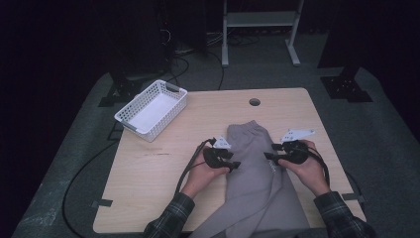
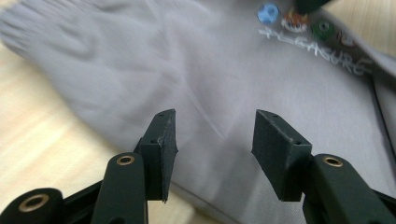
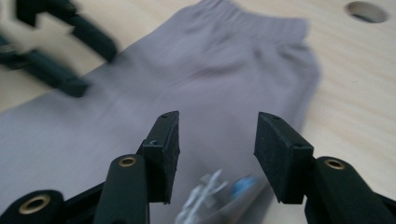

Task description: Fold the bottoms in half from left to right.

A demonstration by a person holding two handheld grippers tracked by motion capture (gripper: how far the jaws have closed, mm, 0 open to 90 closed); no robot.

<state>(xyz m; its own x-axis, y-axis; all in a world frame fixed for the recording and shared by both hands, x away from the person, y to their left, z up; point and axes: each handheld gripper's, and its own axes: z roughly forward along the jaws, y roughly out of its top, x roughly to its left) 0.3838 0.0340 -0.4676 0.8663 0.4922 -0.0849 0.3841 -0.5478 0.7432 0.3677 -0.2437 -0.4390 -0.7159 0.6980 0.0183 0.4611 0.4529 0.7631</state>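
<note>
Over the grey trousers (image 1: pixel 257 168), the left gripper (image 1: pixel 233 159) and right gripper (image 1: pixel 271 154) hover with jaws apart, grasping nothing, so a careless pinch might bunch the cloth.

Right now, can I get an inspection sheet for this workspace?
Surface: wooden table, round hole near the far edge.
Job's things: grey pants lying flat, waistband toward the far side, legs over the near edge; printed logo on the fabric.
Clutter: white basket at the far left corner, looks empty.
Grippers: left gripper and right gripper both open, at either side of the pants, nothing between the jaws.
Cables: one from each gripper; black cable on the floor at left.
Surroundings: grey floor, white frame behind, dark room.
</note>
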